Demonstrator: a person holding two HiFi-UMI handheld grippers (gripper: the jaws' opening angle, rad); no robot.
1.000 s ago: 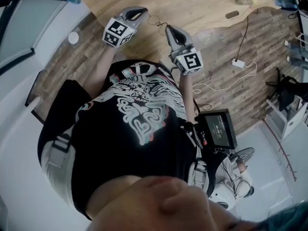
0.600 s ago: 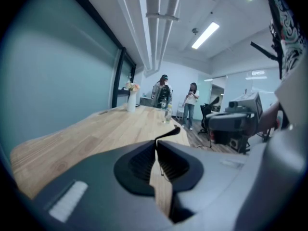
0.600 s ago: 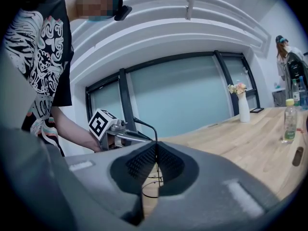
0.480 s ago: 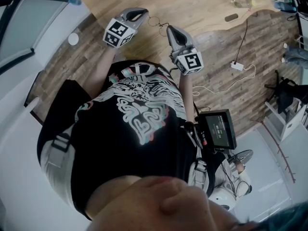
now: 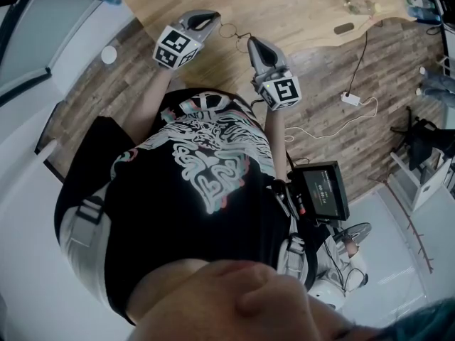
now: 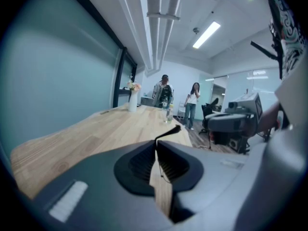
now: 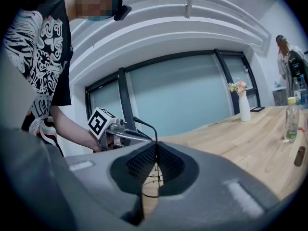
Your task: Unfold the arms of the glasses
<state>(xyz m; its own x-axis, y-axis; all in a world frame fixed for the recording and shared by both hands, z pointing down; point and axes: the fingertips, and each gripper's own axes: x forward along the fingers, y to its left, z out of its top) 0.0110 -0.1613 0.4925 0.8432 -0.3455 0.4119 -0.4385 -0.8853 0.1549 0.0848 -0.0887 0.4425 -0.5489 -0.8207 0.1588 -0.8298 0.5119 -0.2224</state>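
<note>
The thin glasses hang between the left claw and right claw, both pinched shut on them (above the wooden table).

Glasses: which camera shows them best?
The head view: the glasses show whole, though tiny, between the left gripper and right gripper. Each gripper view shows only a thin arm pinched in shut jaws; the right also glimpses wire rims.

A light-wood table stands on plank floor beside glass walls, strip light overhead.
</note>
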